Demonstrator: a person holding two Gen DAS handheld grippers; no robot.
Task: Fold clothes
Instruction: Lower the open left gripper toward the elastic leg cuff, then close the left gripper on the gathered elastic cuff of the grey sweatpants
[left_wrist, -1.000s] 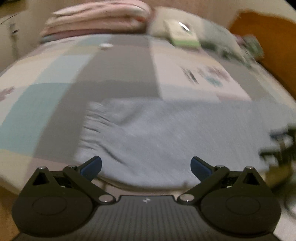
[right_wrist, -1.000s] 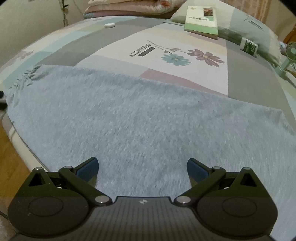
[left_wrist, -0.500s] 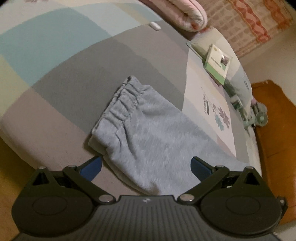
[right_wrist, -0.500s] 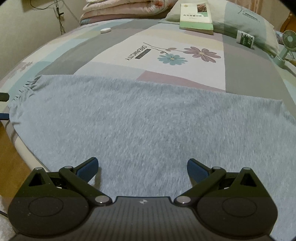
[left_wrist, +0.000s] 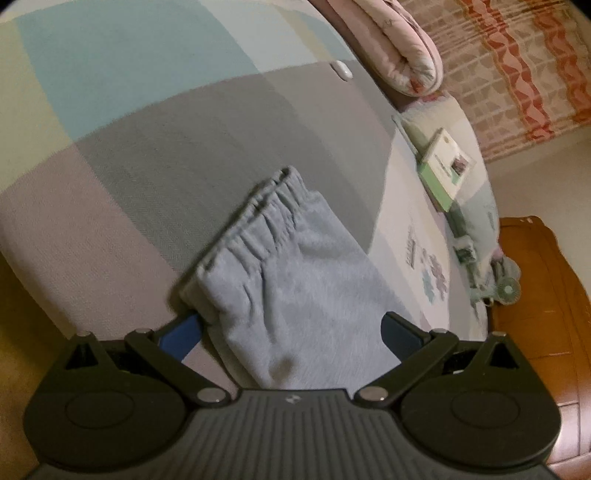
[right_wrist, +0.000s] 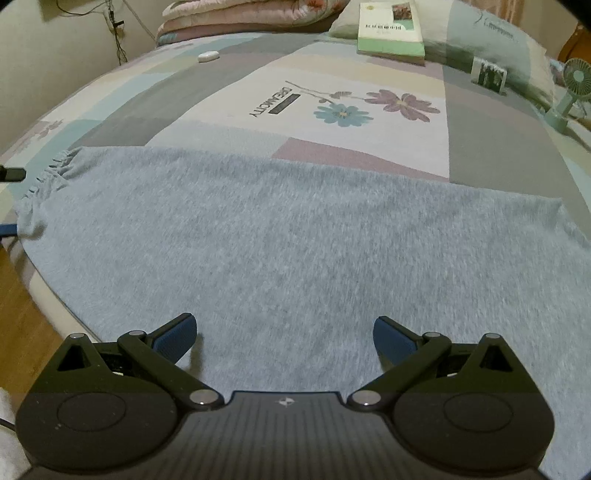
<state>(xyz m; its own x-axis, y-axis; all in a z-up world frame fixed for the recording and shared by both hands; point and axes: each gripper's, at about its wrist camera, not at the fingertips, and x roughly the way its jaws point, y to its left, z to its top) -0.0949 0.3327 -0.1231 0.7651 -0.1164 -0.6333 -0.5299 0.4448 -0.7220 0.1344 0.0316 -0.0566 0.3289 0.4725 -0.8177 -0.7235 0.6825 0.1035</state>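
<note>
Grey-blue fleece trousers (right_wrist: 295, 236) are lying flat across the near edge of a bed (right_wrist: 491, 144), their nap soft and slightly fuzzy. The gathered elastic waistband (left_wrist: 255, 218) is puckering into small ridges at the left end of the garment.

The left gripper (left_wrist: 291, 330) is sitting low at the waistband corner with its fingers spread wide. The blue ribbed pad of one finger (left_wrist: 181, 336) is touching the cloth just under the waistband's lower corner, while the other pad is lying over the cloth further along. Nothing is being pinched between them.

The right gripper (right_wrist: 284, 334) is hovering just over the middle of the trousers, fingers (right_wrist: 173, 338) also spread wide and empty, one casting a small shadow on the fleece.

The bed cover is showing a woven patchwork of flat rectangles in grey, teal, cream and mauve, with a white panel printed with a blue flower and a purple flower (right_wrist: 373, 107). A green and white book (right_wrist: 389, 27) is resting on a pale green pillow (right_wrist: 491, 37). A folded pink quilt (left_wrist: 402, 44) is forming a thick rounded roll at the head of the bed. A small white oval object (right_wrist: 208, 56) is lying on a grey patch. A mint handheld fan (right_wrist: 567, 96) is standing at the far right, beside brown wooden furniture (left_wrist: 543, 295).
</note>
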